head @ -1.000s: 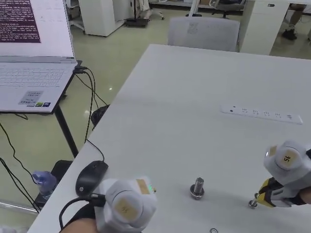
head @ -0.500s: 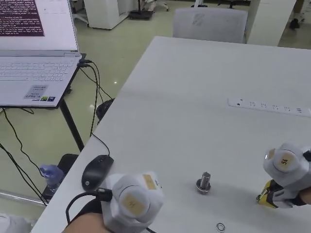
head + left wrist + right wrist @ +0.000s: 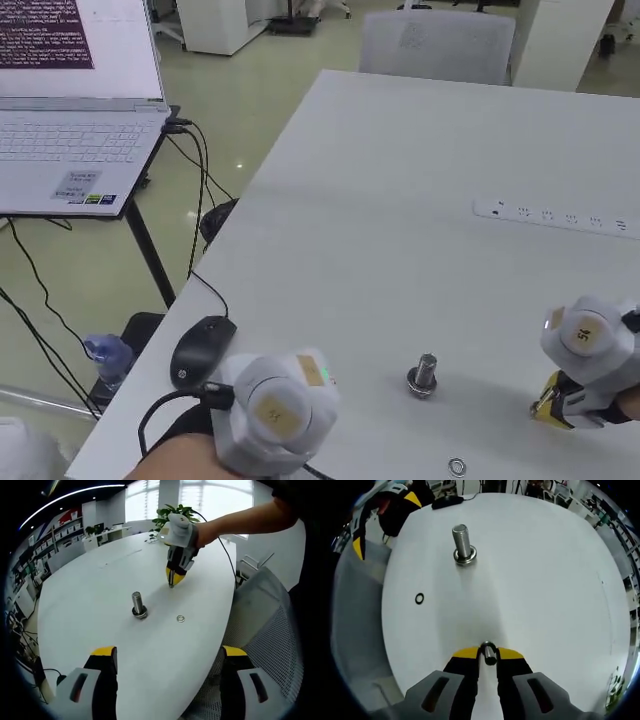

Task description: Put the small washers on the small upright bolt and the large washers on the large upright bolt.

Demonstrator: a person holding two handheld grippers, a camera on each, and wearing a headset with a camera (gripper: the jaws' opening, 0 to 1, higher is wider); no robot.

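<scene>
Loose washer (image 3: 457, 466) lies flat on the desk (image 3: 400, 200), just in front of the large bolt (image 3: 424, 373) and apart from it. It looks like the small size next to the seated washer (image 3: 464, 556), which rings the large bolt's base. That bolt stands upright, mid-desk, between the two grippers.

Small bolt (image 3: 489, 653) is off to the person's right, also upright. The right gripper (image 3: 171, 583) is pinched in on its top, pointing down, jaws tight on either side. Cannot tell if a washer is in that pinch too.

Left gripper (image 3: 169, 652) hangs at the near desk edge, jaws spread wide, nothing in them, aimed toward the large bolt and loose washer.

Handling guess: the washer is thin steel, so light, stiff, slick and not fragile. Lying flat it gives little to bite. Best hold is across the rim, jaw tips low against the desk, or tip one edge up first. It can skid or flick away under a hard squeeze. The bolts stand loose on their heads, so a sideways knock could topple them.

Mouse (image 3: 203, 351) sits at the desk's left edge, power strip (image 3: 555, 217) farther back, both well apart from the work.
</scene>
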